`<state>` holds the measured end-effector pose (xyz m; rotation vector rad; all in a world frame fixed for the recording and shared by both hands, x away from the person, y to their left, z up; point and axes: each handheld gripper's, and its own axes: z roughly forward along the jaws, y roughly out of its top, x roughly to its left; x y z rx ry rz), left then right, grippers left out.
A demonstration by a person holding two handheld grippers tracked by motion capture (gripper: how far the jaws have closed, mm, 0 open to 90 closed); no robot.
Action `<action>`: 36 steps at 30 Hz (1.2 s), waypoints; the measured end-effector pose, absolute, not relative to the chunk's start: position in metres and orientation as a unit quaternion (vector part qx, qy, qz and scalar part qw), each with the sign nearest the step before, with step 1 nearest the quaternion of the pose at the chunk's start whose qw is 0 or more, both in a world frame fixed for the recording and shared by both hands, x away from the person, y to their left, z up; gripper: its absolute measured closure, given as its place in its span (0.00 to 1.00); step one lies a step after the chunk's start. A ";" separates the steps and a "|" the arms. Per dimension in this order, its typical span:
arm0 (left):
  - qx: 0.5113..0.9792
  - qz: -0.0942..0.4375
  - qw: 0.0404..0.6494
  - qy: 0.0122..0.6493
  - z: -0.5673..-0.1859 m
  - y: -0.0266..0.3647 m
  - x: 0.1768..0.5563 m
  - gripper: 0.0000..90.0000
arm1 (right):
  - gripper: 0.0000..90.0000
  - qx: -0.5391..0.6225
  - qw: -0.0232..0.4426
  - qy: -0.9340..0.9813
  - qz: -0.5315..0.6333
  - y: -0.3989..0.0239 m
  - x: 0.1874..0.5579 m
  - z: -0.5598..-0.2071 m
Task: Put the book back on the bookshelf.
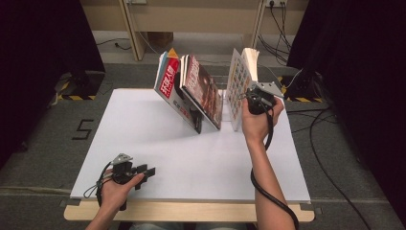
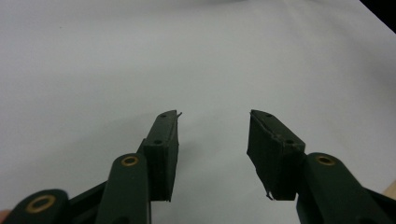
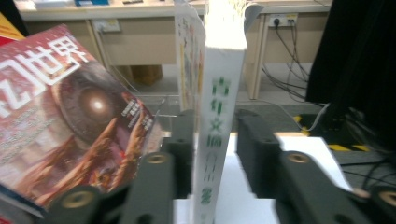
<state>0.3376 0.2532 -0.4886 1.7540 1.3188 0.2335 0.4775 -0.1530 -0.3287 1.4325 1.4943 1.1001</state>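
At upper right of the high view the right gripper (image 1: pixel 252 97) had its jaws around the upright white book (image 1: pixel 238 86) without yet pinching it, while the left gripper (image 1: pixel 146 171) rested open on the tabletop (image 1: pixel 191 158) at lower left.

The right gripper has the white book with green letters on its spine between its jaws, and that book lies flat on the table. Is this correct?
Not quite. The white book stands upright on its lower edge on the white table, as the high view and the right gripper view show. The right gripper does have its spine between its jaws.
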 end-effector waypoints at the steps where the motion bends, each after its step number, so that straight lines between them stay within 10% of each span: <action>1: 0.709 0.095 0.451 0.534 -0.489 0.253 0.338 0.58 | 0.81 0.562 0.393 0.591 0.424 -0.150 0.479 -0.326; 36: 0.708 0.097 0.452 0.534 -0.488 0.254 0.337 0.58 | 0.66 0.468 0.352 0.680 0.441 -0.101 0.458 -0.353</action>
